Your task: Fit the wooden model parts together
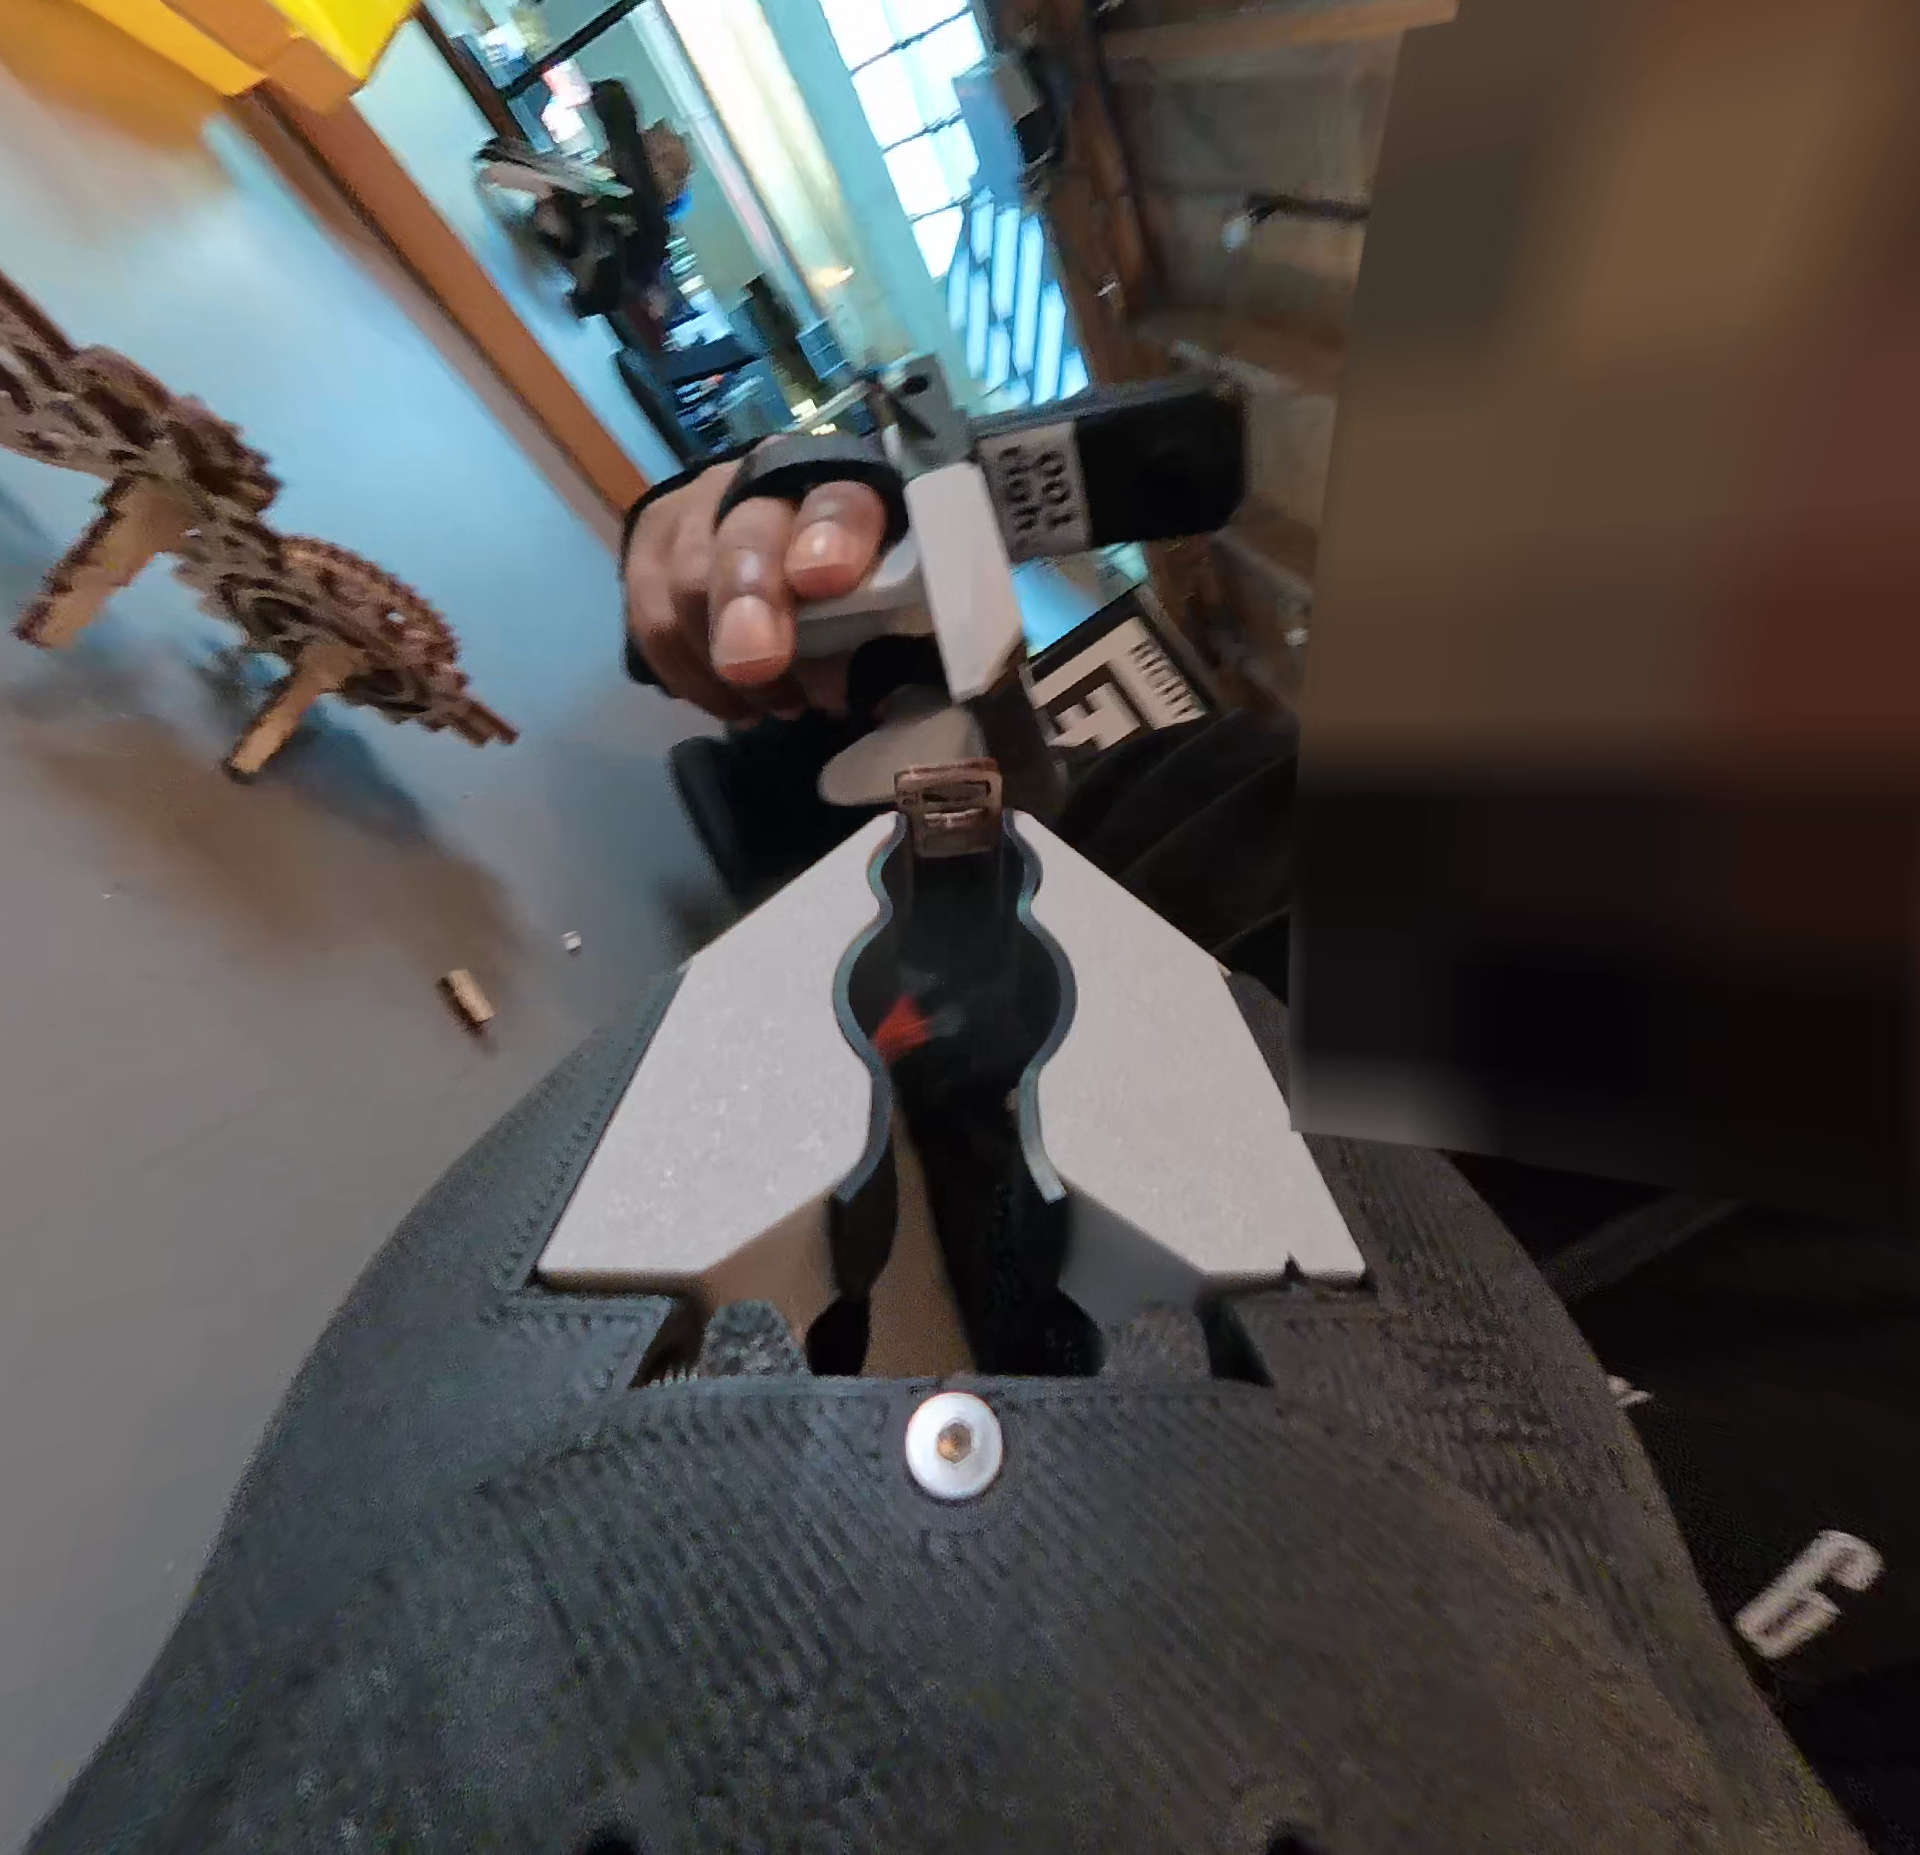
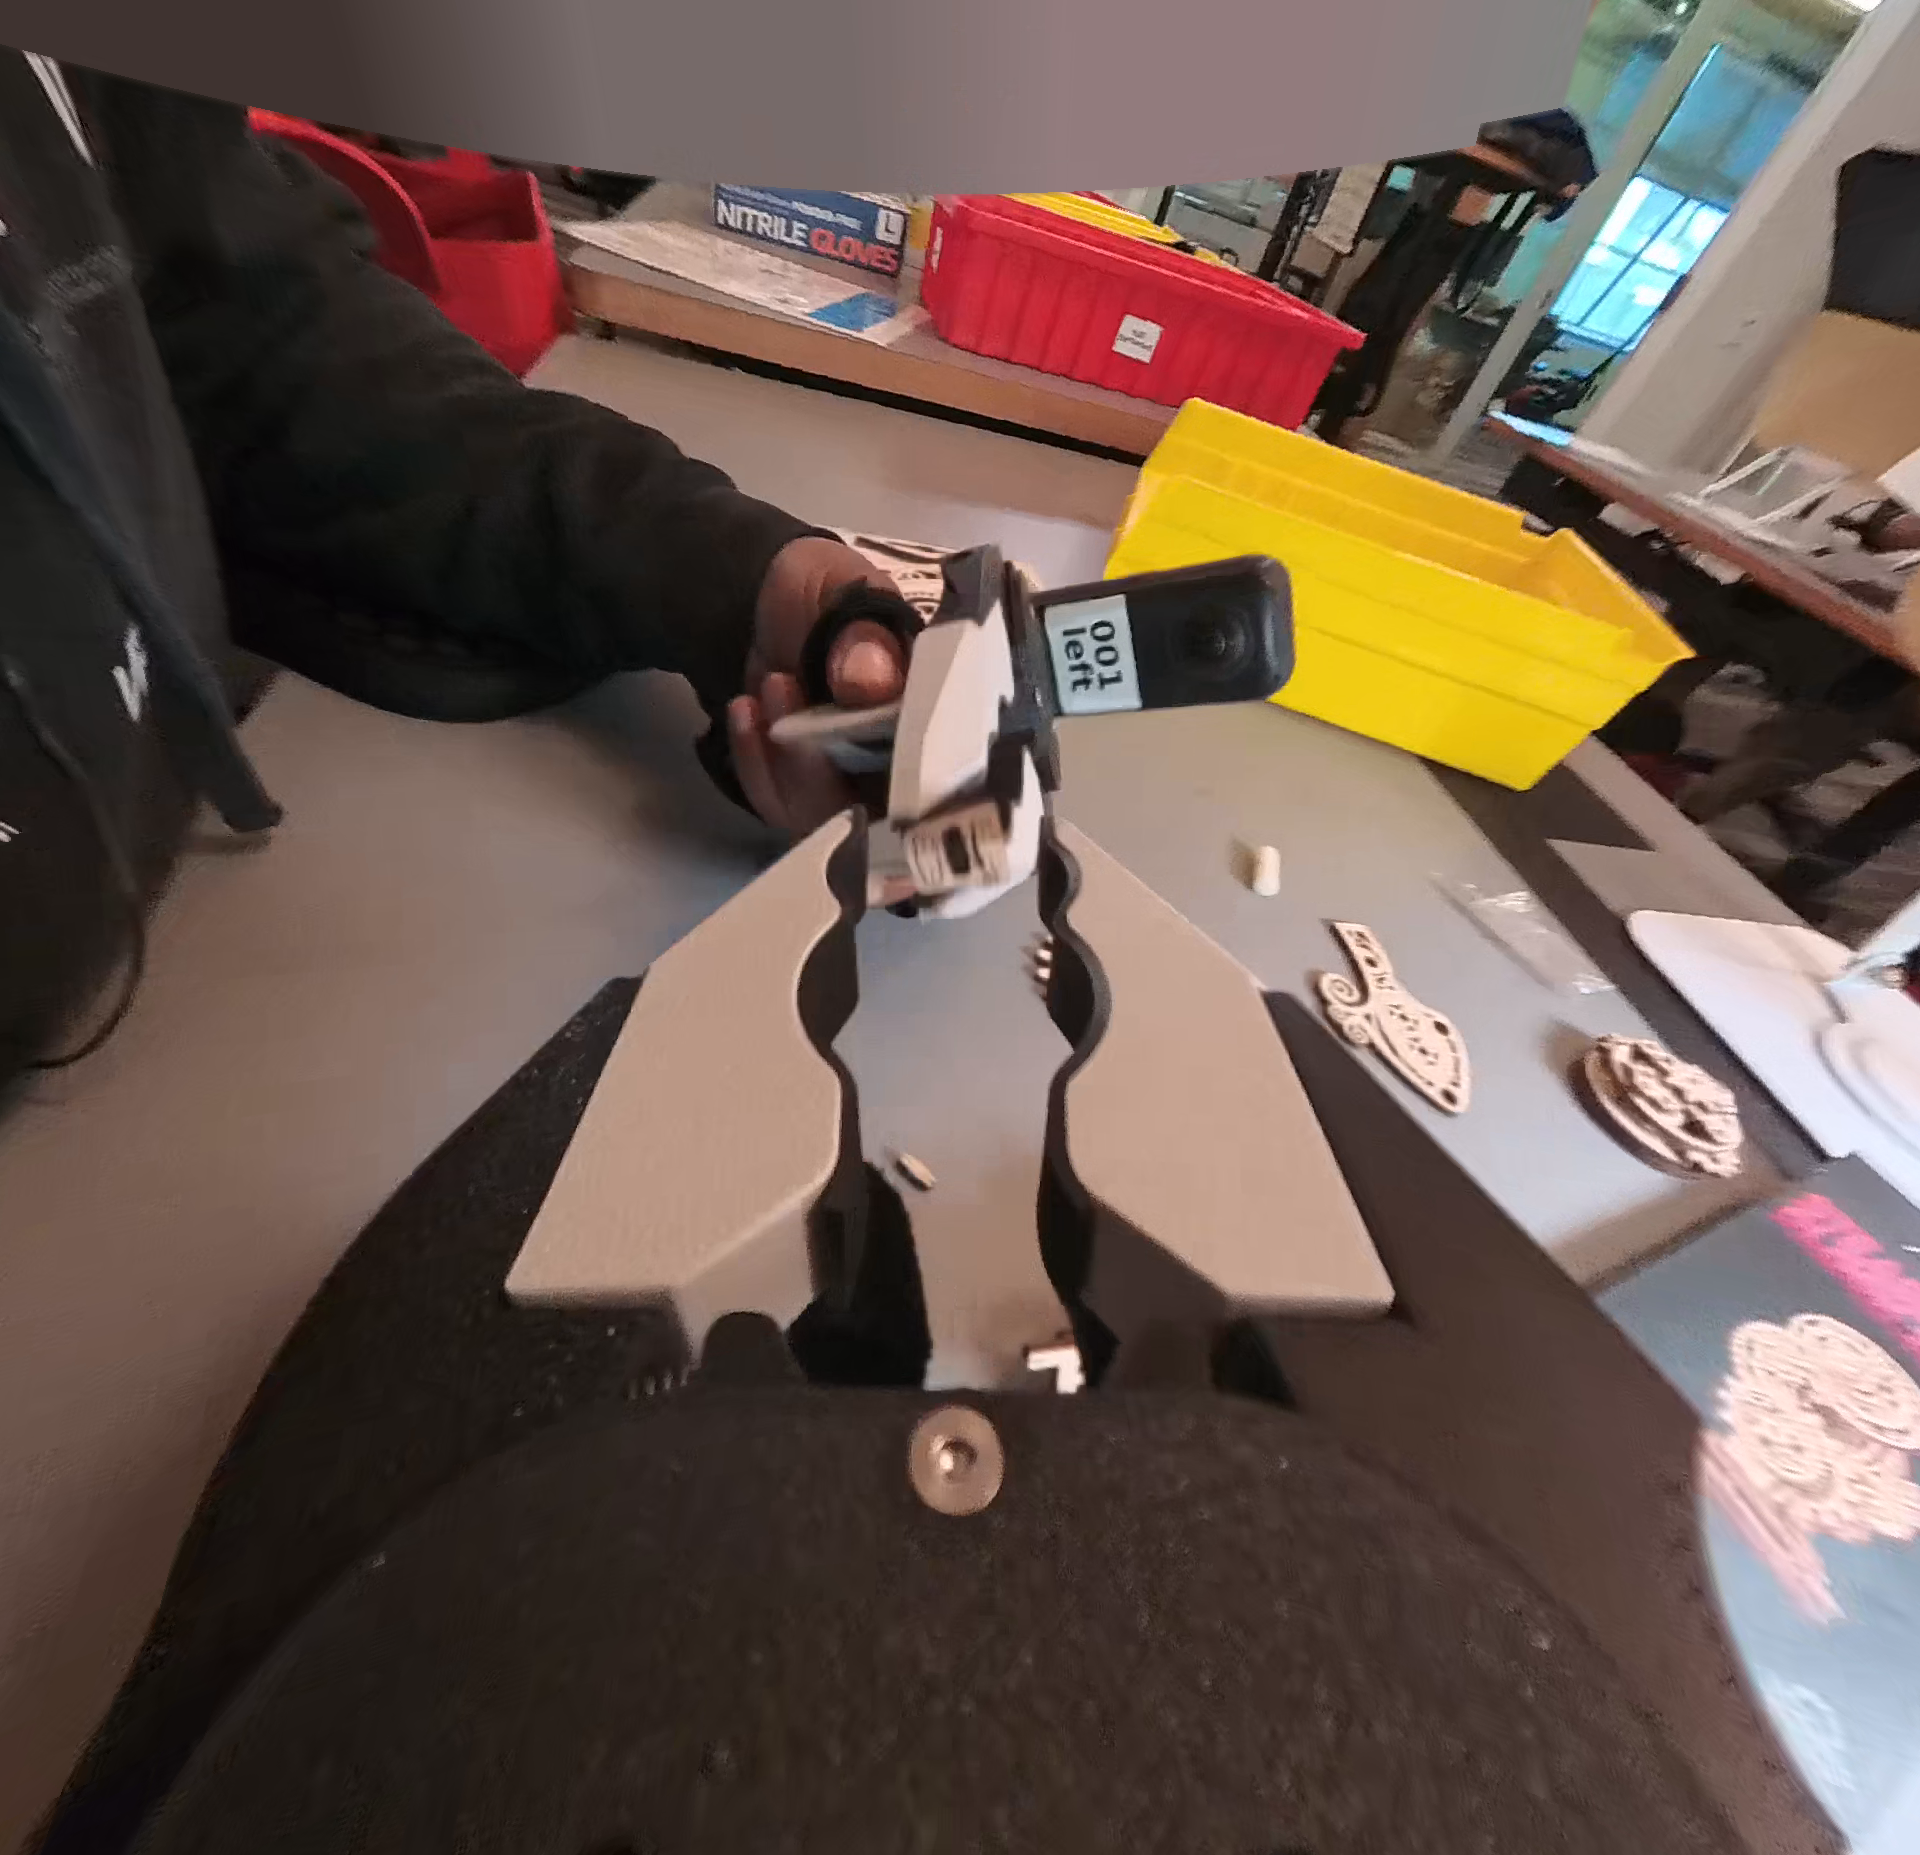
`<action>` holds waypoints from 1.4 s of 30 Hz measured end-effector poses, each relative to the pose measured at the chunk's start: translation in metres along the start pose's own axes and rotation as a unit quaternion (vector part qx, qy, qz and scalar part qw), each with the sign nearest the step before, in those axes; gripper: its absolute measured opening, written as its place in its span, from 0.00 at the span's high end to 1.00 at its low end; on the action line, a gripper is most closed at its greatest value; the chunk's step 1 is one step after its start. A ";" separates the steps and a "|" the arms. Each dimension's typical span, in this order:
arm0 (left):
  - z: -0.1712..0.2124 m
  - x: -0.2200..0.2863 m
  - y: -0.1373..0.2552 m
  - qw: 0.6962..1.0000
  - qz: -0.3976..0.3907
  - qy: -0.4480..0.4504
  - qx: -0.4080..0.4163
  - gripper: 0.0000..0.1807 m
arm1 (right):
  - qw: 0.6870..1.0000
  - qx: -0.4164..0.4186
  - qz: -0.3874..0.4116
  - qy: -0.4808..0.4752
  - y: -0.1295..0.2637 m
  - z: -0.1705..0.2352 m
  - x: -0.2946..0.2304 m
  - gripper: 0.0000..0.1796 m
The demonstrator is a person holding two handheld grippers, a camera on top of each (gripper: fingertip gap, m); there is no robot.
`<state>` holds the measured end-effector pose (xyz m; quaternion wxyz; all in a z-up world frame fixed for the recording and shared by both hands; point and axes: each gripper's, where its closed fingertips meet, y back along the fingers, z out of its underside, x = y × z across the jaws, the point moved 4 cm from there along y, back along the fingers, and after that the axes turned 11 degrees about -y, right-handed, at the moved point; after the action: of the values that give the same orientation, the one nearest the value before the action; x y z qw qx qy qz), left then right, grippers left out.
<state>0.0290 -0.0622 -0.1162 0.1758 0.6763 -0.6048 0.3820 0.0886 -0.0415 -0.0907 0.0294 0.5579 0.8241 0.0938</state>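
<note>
My left gripper [image 1: 948,839] is shut on a small brown wooden piece [image 1: 948,810], pinched at its fingertips and held above the table. My right gripper [image 2: 954,849] is open, with its grey fingers [image 2: 727,1078] spread wide. The left gripper's tip, with the small wooden piece [image 2: 951,855], sits between the right fingertips; I cannot tell if they touch. In the left wrist view the right gripper [image 1: 904,756] shows just behind the piece, held by a hand. A partly built wooden model [image 1: 208,548] stands on the table to the left.
Loose wooden parts lie on the grey table: a flat ornate piece [image 2: 1392,1031], a round gear stack [image 2: 1662,1119], a short peg [image 2: 1257,865]. A yellow bin [image 2: 1382,621] and a red bin [image 2: 1122,299] stand behind. A white tray [image 2: 1745,1005] lies at right.
</note>
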 end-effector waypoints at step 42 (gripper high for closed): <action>-0.018 0.000 0.009 0.959 -0.161 -0.230 -0.031 0.93 | 0.951 0.034 -0.054 -0.301 -0.001 0.010 0.028 1.00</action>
<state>0.0150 -0.0512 -0.1062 0.1123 0.8287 -0.5233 0.1639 0.0791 -0.0144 -0.0992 0.2624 0.5154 0.8086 -0.1080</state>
